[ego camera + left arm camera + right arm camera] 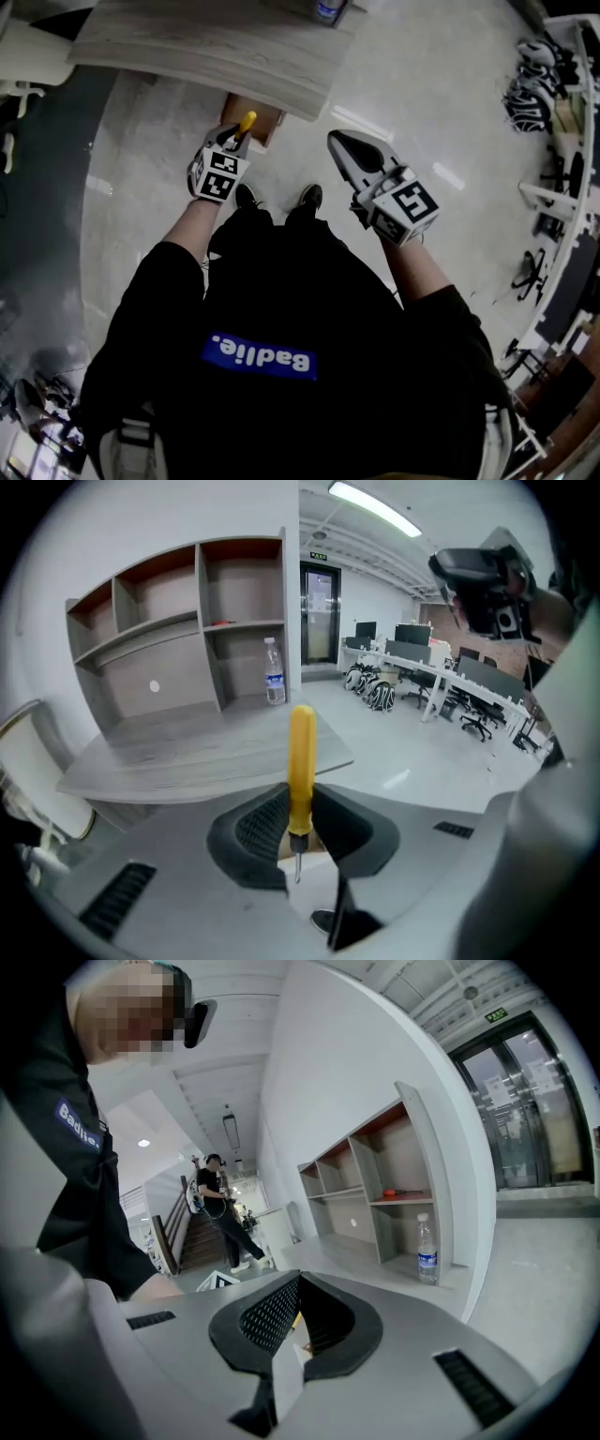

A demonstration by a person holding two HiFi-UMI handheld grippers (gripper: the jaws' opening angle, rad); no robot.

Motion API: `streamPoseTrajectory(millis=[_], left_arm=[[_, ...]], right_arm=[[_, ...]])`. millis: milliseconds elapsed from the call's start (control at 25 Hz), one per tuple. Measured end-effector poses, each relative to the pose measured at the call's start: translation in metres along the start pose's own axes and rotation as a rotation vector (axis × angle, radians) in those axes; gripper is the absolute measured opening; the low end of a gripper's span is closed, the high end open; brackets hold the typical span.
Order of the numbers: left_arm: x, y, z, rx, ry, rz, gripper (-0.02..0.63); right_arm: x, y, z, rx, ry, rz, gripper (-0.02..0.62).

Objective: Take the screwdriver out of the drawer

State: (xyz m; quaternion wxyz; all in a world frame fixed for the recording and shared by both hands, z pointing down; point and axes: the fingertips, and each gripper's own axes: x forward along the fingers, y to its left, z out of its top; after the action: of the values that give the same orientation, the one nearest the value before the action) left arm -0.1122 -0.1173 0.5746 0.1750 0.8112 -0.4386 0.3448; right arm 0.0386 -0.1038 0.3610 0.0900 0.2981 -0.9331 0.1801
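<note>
Yellow-handled screwdriver (pixel 301 752) sits clamped in jaws of down-tilted left gripper (pixel 300 803); right gripper (pixel 295 1285) jaws together, empty.

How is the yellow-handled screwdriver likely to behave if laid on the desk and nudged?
The screwdriver looks rigid and probably light, standing straight between the fingers of the left gripper. Its smooth round handle would likely roll on the desk.

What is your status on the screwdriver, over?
Left gripper shut on screwdriver, tip down. Right gripper shut, empty. Screwdriver clear of drawer. Nothing in the way.
</note>
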Motion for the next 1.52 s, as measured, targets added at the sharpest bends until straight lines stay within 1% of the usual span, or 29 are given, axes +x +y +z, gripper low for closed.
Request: streamPoseTrajectory(millis=[80, 200, 480, 800, 1080, 1520], left_arm=[[-0.014, -0.005, 0.016, -0.014, -0.024, -0.001, 0.077], [-0.033, -0.013, 0.042, -0.019, -0.075, -0.021, 0.077], [-0.08, -0.026, 0.092, -0.055, -0.187, -0.074, 0.077], [-0.125, -0.039, 0.132, -0.076, -0.289, -0.13, 0.077], [-0.145, -0.047, 0.149, -0.083, -0.341, -0.153, 0.077], [-0.148, -0.052, 0.153, -0.091, -0.356, -0.169, 0.077]], right_arm=[[0.002, 0.004, -0.002, 0.005, 0.002, 0.01, 0.031], [0.006, 0.01, -0.003, 0.012, 0.02, 0.025, 0.031], [0.021, 0.02, 0.0, -0.03, 0.028, 0.06, 0.031], [0.029, 0.025, -0.001, -0.041, 0.047, 0.095, 0.031], [0.032, 0.032, -0.004, -0.045, 0.051, 0.113, 0.031], [0.035, 0.039, -0.002, -0.058, 0.053, 0.131, 0.03]])
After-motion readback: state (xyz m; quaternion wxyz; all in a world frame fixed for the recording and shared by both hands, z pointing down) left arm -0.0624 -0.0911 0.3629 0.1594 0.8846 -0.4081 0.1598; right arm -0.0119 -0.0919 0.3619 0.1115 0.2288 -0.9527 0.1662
